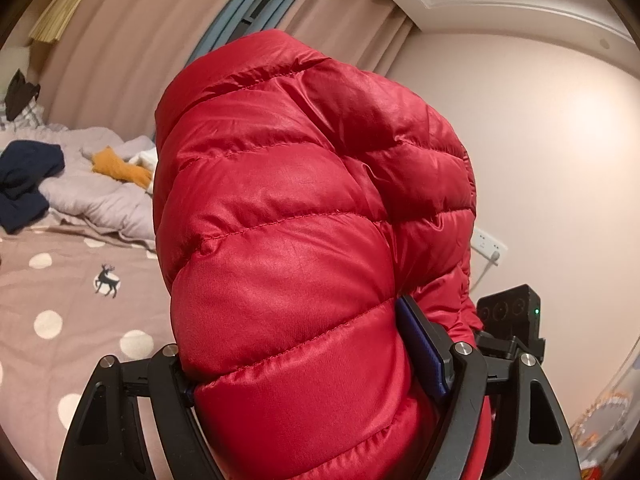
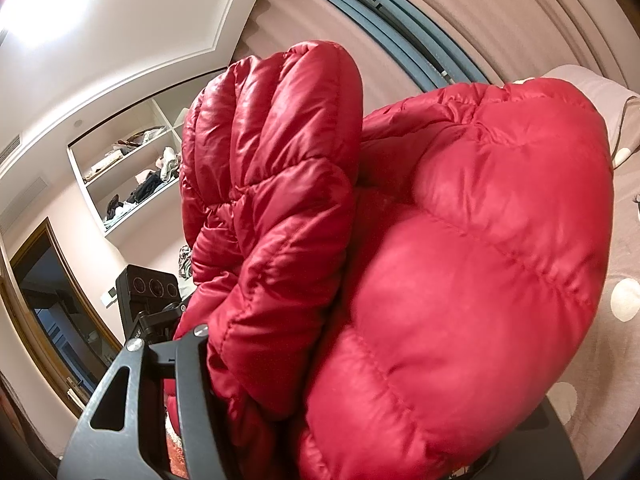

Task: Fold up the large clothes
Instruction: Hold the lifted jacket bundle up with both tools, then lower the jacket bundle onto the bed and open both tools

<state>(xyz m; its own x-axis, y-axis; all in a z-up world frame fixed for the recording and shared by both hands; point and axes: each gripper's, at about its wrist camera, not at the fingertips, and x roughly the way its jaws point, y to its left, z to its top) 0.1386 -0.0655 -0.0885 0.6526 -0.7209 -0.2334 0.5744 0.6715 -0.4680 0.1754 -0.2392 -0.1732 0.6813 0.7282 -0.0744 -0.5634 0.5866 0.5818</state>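
A puffy red quilted down jacket (image 1: 296,216) fills the middle of the left wrist view. My left gripper (image 1: 316,364) is shut on a thick bunch of it, held up above the bed; one blue pad (image 1: 424,352) shows at the jacket's right side. In the right wrist view the same jacket (image 2: 460,260) bulges over my right gripper (image 2: 320,400), which is shut on its padded fabric. A second fold of the jacket (image 2: 272,168) stands up at the left. The right gripper's right finger is hidden under fabric.
A bed with a brown dotted sheet (image 1: 68,300) lies below at the left. On it are a grey quilt (image 1: 100,196), a navy garment (image 1: 24,184) and an orange cloth (image 1: 116,168). Curtains (image 1: 132,52) hang behind. Open shelves (image 2: 132,168) and a doorway (image 2: 52,304) are at the left.
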